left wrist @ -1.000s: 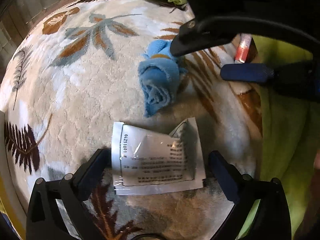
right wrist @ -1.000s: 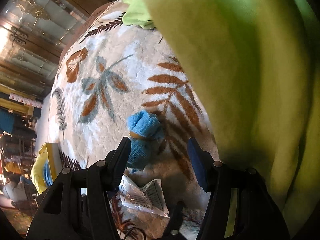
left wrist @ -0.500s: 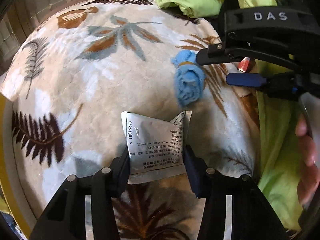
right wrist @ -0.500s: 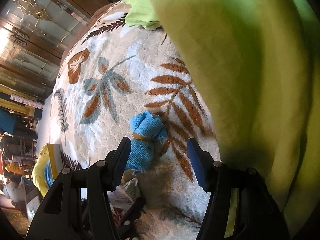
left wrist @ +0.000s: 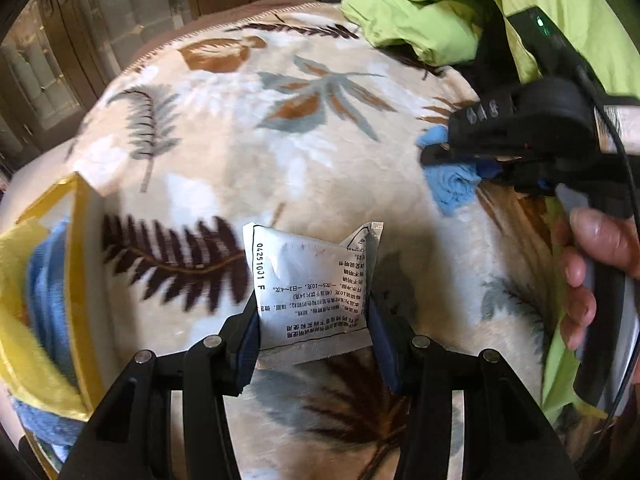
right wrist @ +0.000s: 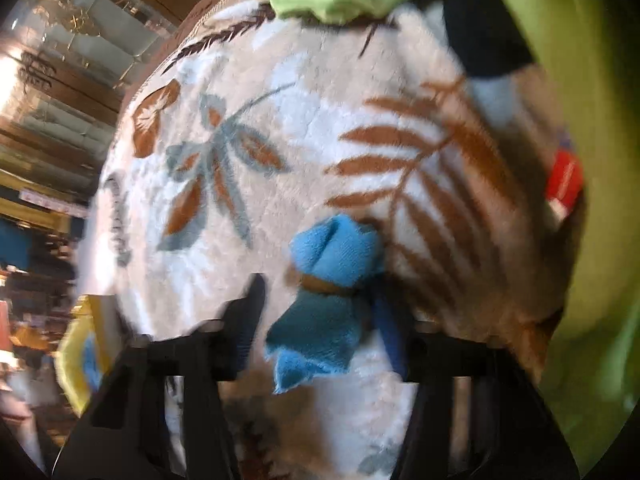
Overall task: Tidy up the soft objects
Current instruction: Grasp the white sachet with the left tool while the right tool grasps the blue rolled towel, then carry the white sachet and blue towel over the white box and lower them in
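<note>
Left tool [left wrist: 314,320] pinches the white sachet [left wrist: 312,284]; right tool [right wrist: 320,312], spread, straddles the blue cloth [right wrist: 324,300]. Both remain unsorted; yellow bin [left wrist: 76,280] at nine o'clock.

Your left gripper [left wrist: 314,332] now has its jaws clamped against both side edges of the white sachet [left wrist: 310,284], where a second ago they stood wide apart on either side of it. The sachet has lifted off the blanket [left wrist: 224,160] and stands upright between the pads. A yellow-rimmed basket [left wrist: 76,280] holding blue cloth has come into the left wrist view. Your right gripper [right wrist: 320,316] has closed in on the blue rolled towel [right wrist: 324,304], which now sits between its jaws, the right pad touching it; that view has turned blurred.
</note>
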Tool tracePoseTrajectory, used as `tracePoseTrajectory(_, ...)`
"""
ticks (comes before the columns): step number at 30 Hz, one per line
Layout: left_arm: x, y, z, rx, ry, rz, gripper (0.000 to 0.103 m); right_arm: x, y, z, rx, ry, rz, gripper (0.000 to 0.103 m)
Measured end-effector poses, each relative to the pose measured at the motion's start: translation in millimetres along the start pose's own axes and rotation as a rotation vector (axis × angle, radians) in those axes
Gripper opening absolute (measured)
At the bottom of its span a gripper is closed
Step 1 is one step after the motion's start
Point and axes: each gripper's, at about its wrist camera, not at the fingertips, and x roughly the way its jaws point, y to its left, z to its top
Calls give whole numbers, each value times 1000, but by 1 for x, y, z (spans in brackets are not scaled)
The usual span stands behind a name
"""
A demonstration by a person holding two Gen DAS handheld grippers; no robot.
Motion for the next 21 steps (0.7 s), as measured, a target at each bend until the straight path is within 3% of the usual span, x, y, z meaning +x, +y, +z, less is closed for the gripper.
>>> tracePoseTrajectory(5, -15, 5, -7, 8, -54, 40, 49, -8, -1, -11, -52, -18, 0, 26)
tracePoseTrajectory(10, -26, 16, -11, -16, -78, 42, 49, -30, 6, -29, -74, -30, 77, 26)
tracePoseTrajectory(21, -76, 63, -34, -73, -151, 82, 49, -53, 96, -78, -252, 0, 227, 26)
